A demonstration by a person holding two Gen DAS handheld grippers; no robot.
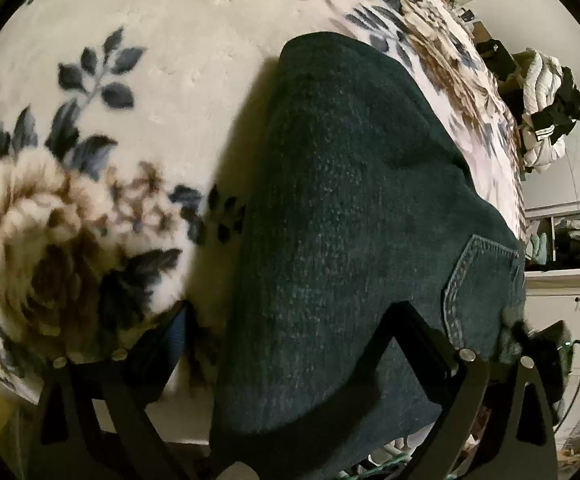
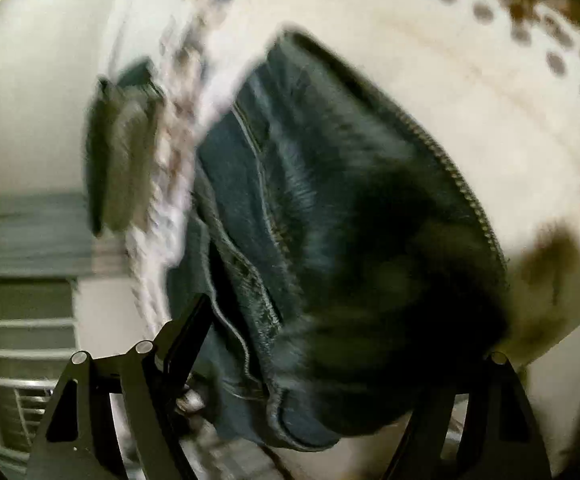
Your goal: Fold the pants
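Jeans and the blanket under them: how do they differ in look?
The jeans are plain dark blue denim with stitched seams and a pocket; the blanket is cream and fuzzy, printed with brown roses and dark leaves. The jeans lie folded in a thick bundle; the blanket is spread flat beneath them. Both are soft cloth.

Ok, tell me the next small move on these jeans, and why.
Probably close the left gripper on the jeans near the back pocket. They lie as a folded dark bundle on the floral blanket, and both grippers straddle the denim with jaws wide, the right gripper apparently pressing on nothing, so nothing seems held.
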